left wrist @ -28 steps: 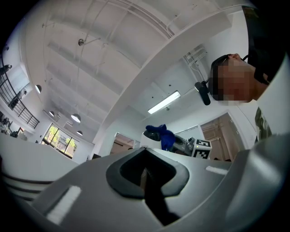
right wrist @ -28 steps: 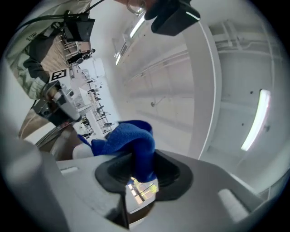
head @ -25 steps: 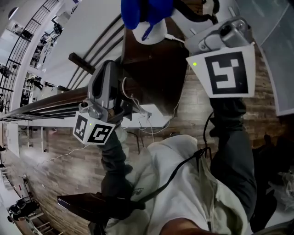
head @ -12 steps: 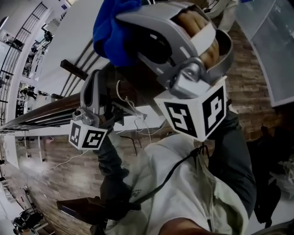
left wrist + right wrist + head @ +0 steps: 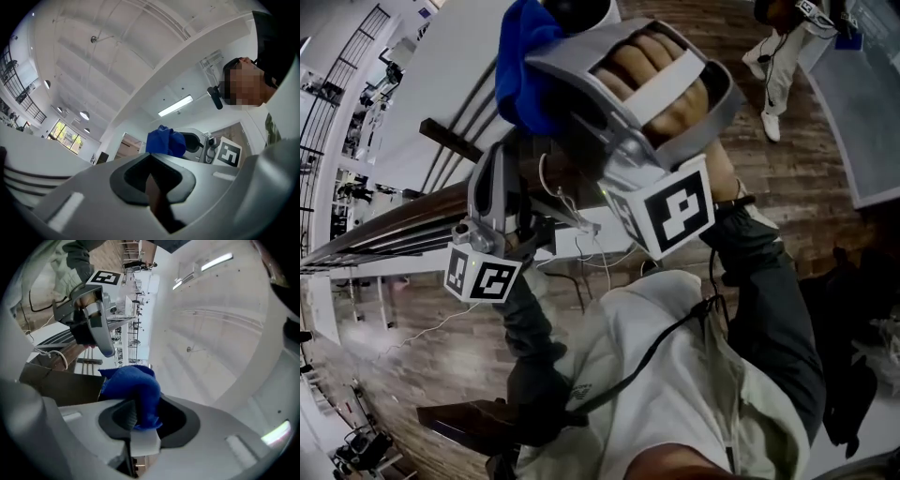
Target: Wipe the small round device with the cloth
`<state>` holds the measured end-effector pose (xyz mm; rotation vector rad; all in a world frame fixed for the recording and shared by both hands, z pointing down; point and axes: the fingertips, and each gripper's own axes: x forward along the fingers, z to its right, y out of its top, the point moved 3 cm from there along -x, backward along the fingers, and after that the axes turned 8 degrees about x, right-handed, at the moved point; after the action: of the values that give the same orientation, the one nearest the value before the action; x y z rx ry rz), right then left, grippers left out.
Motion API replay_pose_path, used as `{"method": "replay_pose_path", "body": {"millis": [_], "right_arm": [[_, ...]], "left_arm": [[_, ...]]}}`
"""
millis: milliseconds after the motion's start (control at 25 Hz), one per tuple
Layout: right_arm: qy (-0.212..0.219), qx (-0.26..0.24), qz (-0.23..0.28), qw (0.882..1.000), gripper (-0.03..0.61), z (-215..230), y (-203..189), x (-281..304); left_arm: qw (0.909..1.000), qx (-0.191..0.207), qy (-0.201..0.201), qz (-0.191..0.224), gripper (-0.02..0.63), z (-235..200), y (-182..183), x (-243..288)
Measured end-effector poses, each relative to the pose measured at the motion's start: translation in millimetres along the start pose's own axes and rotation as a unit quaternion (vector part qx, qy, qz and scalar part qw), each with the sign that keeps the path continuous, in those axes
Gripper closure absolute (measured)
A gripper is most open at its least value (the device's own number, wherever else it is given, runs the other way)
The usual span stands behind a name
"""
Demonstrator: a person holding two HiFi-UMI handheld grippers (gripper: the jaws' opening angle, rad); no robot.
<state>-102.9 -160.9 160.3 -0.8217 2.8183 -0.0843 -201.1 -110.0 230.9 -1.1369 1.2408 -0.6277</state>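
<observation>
Cloth sat pinched in our right gripper, left gripper pressed together, and we feared hard wiping could tug it free.

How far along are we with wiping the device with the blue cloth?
Done: the blue cloth is clamped between the jaws of the right gripper. In hand: that gripper is raised, with the cloth bunched beside a dark round shape at the head view's top edge, possibly the device; contact cannot be confirmed. Left: the wiping itself shows no visible result. The left gripper is shut and empty.
</observation>
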Motion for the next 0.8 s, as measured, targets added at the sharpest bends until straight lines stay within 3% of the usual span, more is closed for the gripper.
{"method": "replay_pose_path", "body": {"millis": [80, 160, 280, 360, 440, 640, 720, 800], "right_arm": [[-0.016, 0.023, 0.0, 1.0, 0.463, 4, 1, -9], [-0.018, 0.099, 0.018, 0.995, 0.463, 11, 0, -21], [-0.045, 0.208, 0.062, 0.975, 0.463, 31, -2, -43], [-0.068, 0.291, 0.079, 0.951, 0.462, 39, -8, -64], [-0.091, 0.377, 0.081, 0.918, 0.463, 32, -15, -86], [-0.117, 0.528, 0.039, 0.84, 0.463, -21, -20, -134], [-0.112, 0.563, 0.015, 0.819, 0.463, -50, -19, -146], [-0.104, 0.581, -0.011, 0.807, 0.463, -74, -15, -156]], "left_arm": [[0.9999, -0.008, 0.005, -0.005, 0.614, -2, -3, -8], [0.9997, -0.017, 0.012, -0.009, 0.614, -5, -5, -17], [0.9994, -0.028, 0.015, -0.015, 0.614, -10, -5, -28], [0.9992, -0.034, 0.014, -0.017, 0.614, -11, -6, -34], [0.9989, -0.041, 0.01, -0.02, 0.614, -11, -10, -42], [0.9967, -0.071, -0.005, -0.041, 0.614, 1, -32, -67], [0.9954, -0.079, -0.011, -0.053, 0.614, 5, -45, -78], [0.994, -0.085, -0.022, -0.065, 0.614, 11, -57, -86]]}}
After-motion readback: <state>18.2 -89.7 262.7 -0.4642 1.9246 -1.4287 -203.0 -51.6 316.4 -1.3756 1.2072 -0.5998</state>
